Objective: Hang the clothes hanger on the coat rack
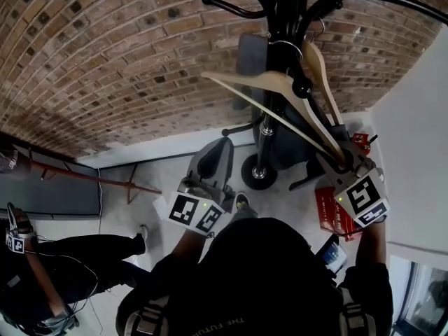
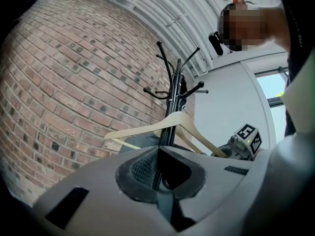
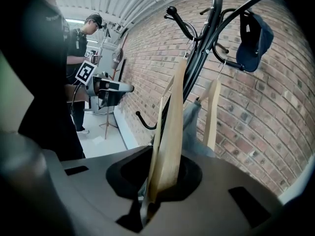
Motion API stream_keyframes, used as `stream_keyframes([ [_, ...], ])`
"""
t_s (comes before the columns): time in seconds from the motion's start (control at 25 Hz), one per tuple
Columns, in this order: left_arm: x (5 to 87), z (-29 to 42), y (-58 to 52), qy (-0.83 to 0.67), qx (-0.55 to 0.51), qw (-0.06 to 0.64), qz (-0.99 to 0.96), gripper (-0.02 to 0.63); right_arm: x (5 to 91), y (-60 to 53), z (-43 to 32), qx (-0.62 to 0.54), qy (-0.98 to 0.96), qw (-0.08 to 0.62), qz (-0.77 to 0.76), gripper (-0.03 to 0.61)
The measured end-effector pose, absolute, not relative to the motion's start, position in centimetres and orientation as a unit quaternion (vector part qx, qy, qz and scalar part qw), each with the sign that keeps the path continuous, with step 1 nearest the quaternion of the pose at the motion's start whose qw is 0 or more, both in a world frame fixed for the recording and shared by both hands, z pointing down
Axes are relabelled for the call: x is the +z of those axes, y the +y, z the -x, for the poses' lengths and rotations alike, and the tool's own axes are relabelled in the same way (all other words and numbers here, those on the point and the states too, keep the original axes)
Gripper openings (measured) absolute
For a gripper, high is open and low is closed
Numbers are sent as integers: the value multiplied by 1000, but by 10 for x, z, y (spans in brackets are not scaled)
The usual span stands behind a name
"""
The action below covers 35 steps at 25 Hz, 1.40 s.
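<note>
You face a brick wall [image 1: 105,61] that meets a pale floor [image 1: 157,177], with a white wall on your right. The wooden hanger [image 3: 172,132] is up at the black coat rack [image 1: 269,110], and its wire hook sits right against the pole just below the curved arms. No view shows clearly whether the hook rests on a peg. One long arm slopes down and to your right, and your right gripper [image 3: 156,181] is clamped on the far end of it, the pale wood standing up between the two jaws. Your left gripper [image 2: 157,168] is lower and to the left of the pole, apart from the hanger, with its jaws together on nothing and pointed toward the rack. A second hanger [image 3: 212,112] of the same pale wood hangs just behind the first, on the wall side of the pole. A blue cap [image 3: 253,38] hangs from one of the upper arms. A red box [image 1: 329,215] lies on the floor near your right gripper. Another person [image 1: 42,278] in dark clothes stands well off to your left.
</note>
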State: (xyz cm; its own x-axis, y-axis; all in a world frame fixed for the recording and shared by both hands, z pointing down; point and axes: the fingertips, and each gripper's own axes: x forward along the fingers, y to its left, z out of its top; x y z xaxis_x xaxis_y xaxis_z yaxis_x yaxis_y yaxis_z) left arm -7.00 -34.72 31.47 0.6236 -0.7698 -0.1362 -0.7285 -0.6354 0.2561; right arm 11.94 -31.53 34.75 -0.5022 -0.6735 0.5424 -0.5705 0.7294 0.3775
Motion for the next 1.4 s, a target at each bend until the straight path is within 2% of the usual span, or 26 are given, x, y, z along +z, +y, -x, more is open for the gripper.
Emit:
stream_keyframes([
  [0.44, 316, 67, -344, -415, -115, 90, -898, 18, 346, -315, -125, -76, -863, 334, -372, 46],
  [1.4, 314, 64, -325, -411, -111, 87, -901, 18, 305, -302, -128, -74, -880, 208, -420, 98],
])
